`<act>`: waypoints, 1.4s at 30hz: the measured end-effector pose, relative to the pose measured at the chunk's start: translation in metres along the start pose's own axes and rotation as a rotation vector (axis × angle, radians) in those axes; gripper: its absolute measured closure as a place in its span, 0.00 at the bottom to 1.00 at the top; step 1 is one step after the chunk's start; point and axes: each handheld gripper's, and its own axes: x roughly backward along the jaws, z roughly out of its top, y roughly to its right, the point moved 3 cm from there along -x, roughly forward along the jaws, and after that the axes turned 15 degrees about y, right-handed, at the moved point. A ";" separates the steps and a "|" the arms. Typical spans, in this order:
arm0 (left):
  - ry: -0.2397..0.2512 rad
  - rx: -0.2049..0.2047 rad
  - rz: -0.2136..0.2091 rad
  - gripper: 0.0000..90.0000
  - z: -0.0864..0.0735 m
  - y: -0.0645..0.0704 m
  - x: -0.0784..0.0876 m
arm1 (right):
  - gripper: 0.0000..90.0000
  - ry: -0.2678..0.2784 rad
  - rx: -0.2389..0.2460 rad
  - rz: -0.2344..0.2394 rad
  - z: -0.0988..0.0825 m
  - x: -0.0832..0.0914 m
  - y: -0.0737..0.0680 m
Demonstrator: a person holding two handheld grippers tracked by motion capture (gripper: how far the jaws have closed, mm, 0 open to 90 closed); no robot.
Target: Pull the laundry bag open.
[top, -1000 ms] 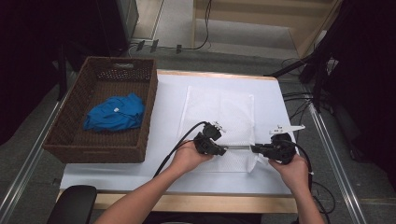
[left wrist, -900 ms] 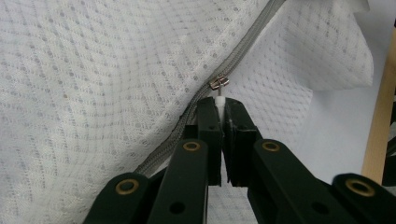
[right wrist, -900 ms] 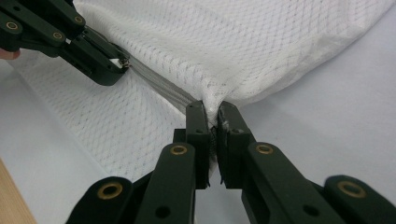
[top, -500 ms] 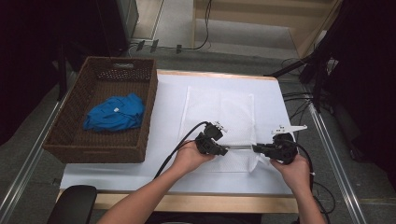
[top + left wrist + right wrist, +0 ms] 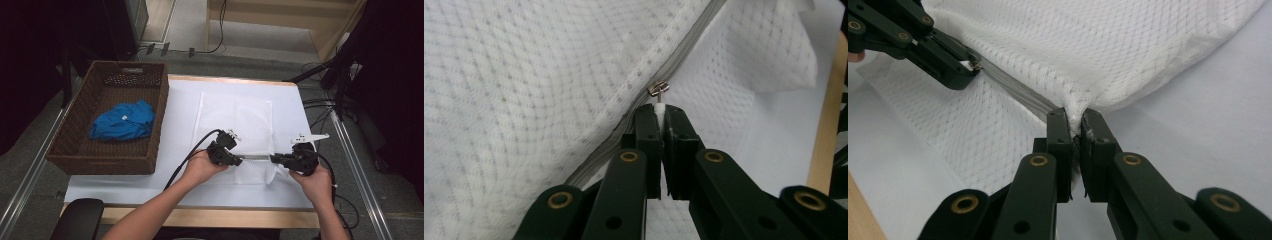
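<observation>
Nothing has shifted since the earlier frame. Left hand-held gripper [image 5: 659, 112] pinches the zipper pull [image 5: 657, 89]; right hand-held gripper [image 5: 1074, 125] clamps the mesh laundry bag [image 5: 235, 122] corner at table [image 5: 180, 107] 6 o'clock. Risk: small pull slipping out, or mesh snagging the slider.

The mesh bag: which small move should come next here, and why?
Probably draw the left hand-held gripper along the zipper, away from the right hand-held gripper. It is shut on the zipper pull, while the right one pinches the mesh bag at the zipper's end.
</observation>
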 end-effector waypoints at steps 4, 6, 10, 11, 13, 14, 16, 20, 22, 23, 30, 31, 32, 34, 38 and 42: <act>-0.004 0.010 -0.001 0.98 -0.005 -0.005 0.008 | 0.95 0.004 0.003 -0.002 0.000 0.001 0.000; 0.004 0.026 0.006 0.98 -0.006 -0.008 0.011 | 0.95 0.002 -0.002 -0.002 0.000 0.000 0.000; 0.003 0.019 0.003 0.97 -0.006 -0.007 0.013 | 0.95 0.003 0.001 -0.006 0.001 0.000 0.000; 0.001 0.015 0.002 0.97 -0.006 -0.007 0.013 | 0.95 0.003 0.003 -0.004 0.001 0.001 0.000; 0.000 0.019 0.002 0.97 -0.005 -0.007 0.013 | 0.95 0.004 0.002 -0.003 0.001 0.001 0.000; 0.000 0.019 0.003 0.97 -0.005 -0.007 0.012 | 0.95 0.003 0.002 -0.004 0.000 0.001 0.000; 0.003 0.024 0.004 0.97 -0.004 -0.006 0.012 | 0.95 0.003 0.001 -0.006 0.000 0.000 0.001; 0.002 0.021 0.005 0.97 -0.004 -0.006 0.011 | 0.95 0.004 -0.004 -0.010 0.000 0.002 0.001; 0.003 0.019 0.005 0.97 -0.004 -0.006 0.011 | 0.95 0.003 -0.003 -0.013 0.000 0.002 0.001; 0.001 0.019 0.004 0.97 -0.004 -0.006 0.011 | 0.95 0.004 -0.004 -0.013 0.000 0.002 0.001; -0.006 0.015 0.003 0.97 -0.004 -0.006 0.010 | 0.95 0.004 -0.006 -0.010 0.000 0.002 0.001; -0.006 0.015 0.003 0.97 -0.004 -0.006 0.010 | 0.95 0.004 -0.006 -0.010 0.000 0.002 0.001; -0.007 0.014 0.002 0.97 -0.004 -0.006 0.010 | 0.95 0.003 -0.005 -0.010 0.000 0.002 0.001; -0.012 0.013 0.001 0.97 -0.005 -0.006 0.010 | 0.95 0.003 -0.005 -0.009 0.000 0.002 0.001; -0.009 0.014 0.002 0.97 -0.006 -0.006 0.011 | 0.95 0.006 0.000 -0.007 0.001 0.001 0.000; -0.010 0.014 -0.001 0.97 -0.007 -0.007 0.012 | 0.95 0.005 0.004 -0.002 0.001 0.001 0.000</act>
